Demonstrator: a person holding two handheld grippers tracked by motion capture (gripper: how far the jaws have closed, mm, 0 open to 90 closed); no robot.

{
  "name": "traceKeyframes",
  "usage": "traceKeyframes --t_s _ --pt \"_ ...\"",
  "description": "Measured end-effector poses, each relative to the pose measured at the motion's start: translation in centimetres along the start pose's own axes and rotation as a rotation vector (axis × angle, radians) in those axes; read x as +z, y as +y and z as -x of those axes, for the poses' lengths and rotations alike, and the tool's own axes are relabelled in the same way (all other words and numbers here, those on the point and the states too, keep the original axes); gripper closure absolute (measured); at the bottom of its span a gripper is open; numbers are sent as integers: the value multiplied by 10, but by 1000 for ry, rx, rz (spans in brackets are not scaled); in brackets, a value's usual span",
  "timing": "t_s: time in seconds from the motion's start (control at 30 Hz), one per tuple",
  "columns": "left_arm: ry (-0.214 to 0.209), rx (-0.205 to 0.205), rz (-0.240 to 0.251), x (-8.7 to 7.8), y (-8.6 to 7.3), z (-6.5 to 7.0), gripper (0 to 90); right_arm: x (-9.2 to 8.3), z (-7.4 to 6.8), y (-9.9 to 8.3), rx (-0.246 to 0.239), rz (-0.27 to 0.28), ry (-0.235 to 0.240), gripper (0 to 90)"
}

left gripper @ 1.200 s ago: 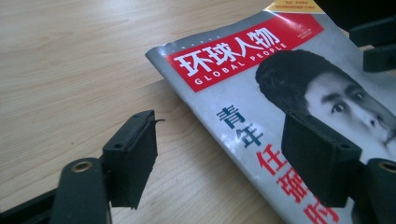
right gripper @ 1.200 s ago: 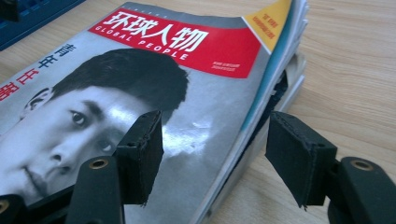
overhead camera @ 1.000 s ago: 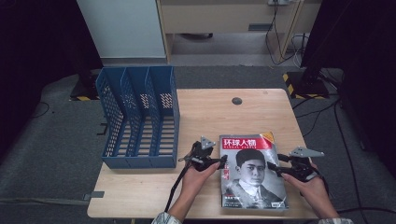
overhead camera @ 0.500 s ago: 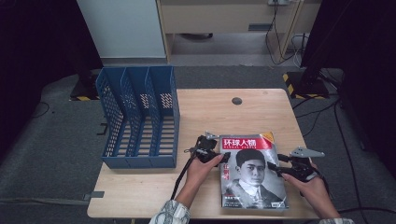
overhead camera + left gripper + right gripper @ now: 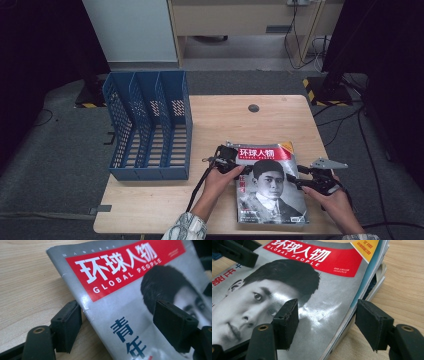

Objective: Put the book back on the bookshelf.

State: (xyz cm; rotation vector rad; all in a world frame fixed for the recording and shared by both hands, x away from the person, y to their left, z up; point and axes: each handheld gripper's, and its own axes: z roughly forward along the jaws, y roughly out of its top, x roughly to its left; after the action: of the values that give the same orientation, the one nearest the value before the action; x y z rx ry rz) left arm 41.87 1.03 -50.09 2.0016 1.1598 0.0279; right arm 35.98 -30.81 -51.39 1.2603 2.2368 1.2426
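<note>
Plainly, the magazine point(image 5: 270, 185) lay flat on the desk point(image 5: 225, 125), on top of a few others stacked beneath it, well to the right of the blue file rack point(image 5: 150, 125). The likeliest slip, as I judged it, was a jaw catching only the glossy cover or the top copy: the pile's loose page edges fanned out on the right side, so a shallow bite could peel one sheet up, crease it, or drag the stack askew. The left hand-held gripper point(image 5: 117, 322) straddled the magazine's spine edge, one jaw on the desk beside it and the other over the cover, released, its jaws having just closed a little with nothing yet pinched. The right hand-held gripper point(image 5: 327, 322) straddled the opposite edge in the same way, one jaw above the portrait, one beside the page edges, also released and pressing on nothing.
</note>
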Motion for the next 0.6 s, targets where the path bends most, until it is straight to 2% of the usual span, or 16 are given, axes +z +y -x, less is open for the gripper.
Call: traceKeyframes --t_s 0.17,0.3,0.47,0.6 --pt "-39 -22 60 -15 6 4 296 -1 0 0 -3 -3 1 362" --pt "-100 -6 80 -26 16 12 349 -2 0 0 -9 -2 -2 387" --pt "-132 33 58 -26 26 22 376 -3 0 0 -8 1 -4 409" --pt "-144 58 30 -20 31 32 390 -2 -1 0 -15 5 3 420"
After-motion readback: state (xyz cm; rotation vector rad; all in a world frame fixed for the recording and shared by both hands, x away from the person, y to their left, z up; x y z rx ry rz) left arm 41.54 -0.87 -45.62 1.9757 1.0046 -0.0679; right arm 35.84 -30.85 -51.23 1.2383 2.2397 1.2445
